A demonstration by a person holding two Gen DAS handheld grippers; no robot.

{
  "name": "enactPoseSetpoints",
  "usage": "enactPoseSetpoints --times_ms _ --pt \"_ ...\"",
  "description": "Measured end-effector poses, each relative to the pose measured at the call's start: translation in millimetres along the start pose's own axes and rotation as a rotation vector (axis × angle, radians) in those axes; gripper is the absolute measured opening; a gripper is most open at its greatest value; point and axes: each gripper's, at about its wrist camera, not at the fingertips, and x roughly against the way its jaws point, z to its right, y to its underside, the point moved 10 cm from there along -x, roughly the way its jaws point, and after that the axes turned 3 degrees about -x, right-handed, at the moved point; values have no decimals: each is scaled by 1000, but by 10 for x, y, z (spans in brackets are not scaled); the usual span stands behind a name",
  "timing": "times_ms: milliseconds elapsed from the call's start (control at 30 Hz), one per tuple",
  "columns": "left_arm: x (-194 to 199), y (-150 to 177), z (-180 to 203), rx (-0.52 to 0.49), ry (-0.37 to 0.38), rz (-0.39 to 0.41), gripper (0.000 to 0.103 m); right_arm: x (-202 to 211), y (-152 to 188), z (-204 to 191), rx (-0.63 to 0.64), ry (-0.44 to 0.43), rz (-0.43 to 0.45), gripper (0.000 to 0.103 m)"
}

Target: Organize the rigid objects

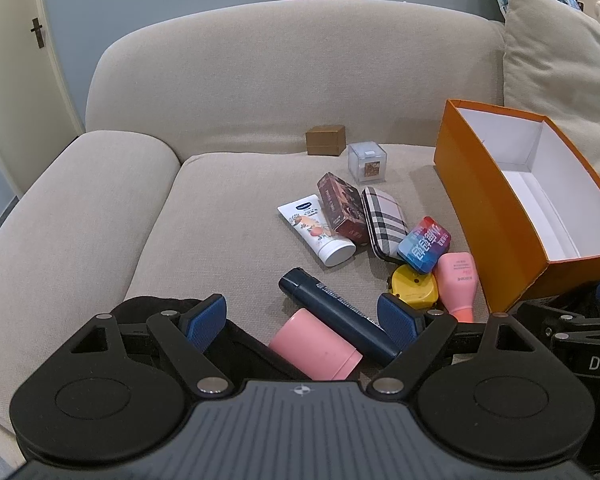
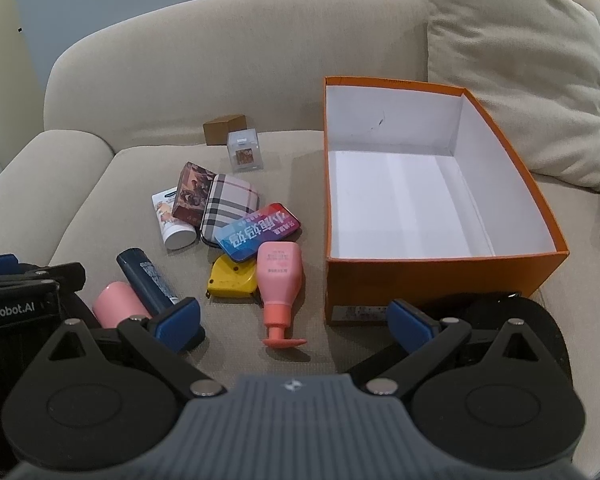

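An empty orange box (image 2: 420,280) (image 1: 480,216) with a white inside stands on the beige sofa seat (image 1: 220,240). Left of it lies a pile: a pink pump bottle (image 2: 280,276), yellow tape measure (image 2: 232,280), colourful tin (image 2: 256,236), plaid case (image 2: 224,208), brown carton (image 2: 190,194), white tube (image 2: 172,220), dark blue tube (image 1: 332,312) and pink cylinder (image 1: 316,344). My left gripper (image 1: 304,320) is open, low over the pink cylinder and blue tube. My right gripper (image 2: 296,324) is open, near the pump bottle's nozzle and the box's front wall.
A small brown box (image 1: 326,140) and a clear cube (image 1: 367,162) sit at the back of the seat. A beige cushion (image 2: 520,72) leans behind the orange box. The sofa armrest (image 1: 80,208) rises at the left.
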Motion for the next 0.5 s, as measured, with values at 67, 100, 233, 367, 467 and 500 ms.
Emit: enactPoseSetpoints --times_ms 67,100,233,367,467,500 --pt "-1 0 -1 0 2 1 100 -2 1 -3 0 0 0 100" --pt "-2 -1 -2 0 1 0 100 -3 2 -3 0 0 -1 100" --pt "-1 3 -5 -1 2 0 100 -10 7 -8 -2 0 -4 100" --pt "-1 5 -4 0 2 -1 100 -16 8 -10 -3 0 -6 100" --pt "-2 10 -4 -1 2 -2 100 -15 10 -5 -4 0 -7 100" --pt "-1 11 -5 -1 2 -2 100 -15 11 -6 -4 0 -7 100"
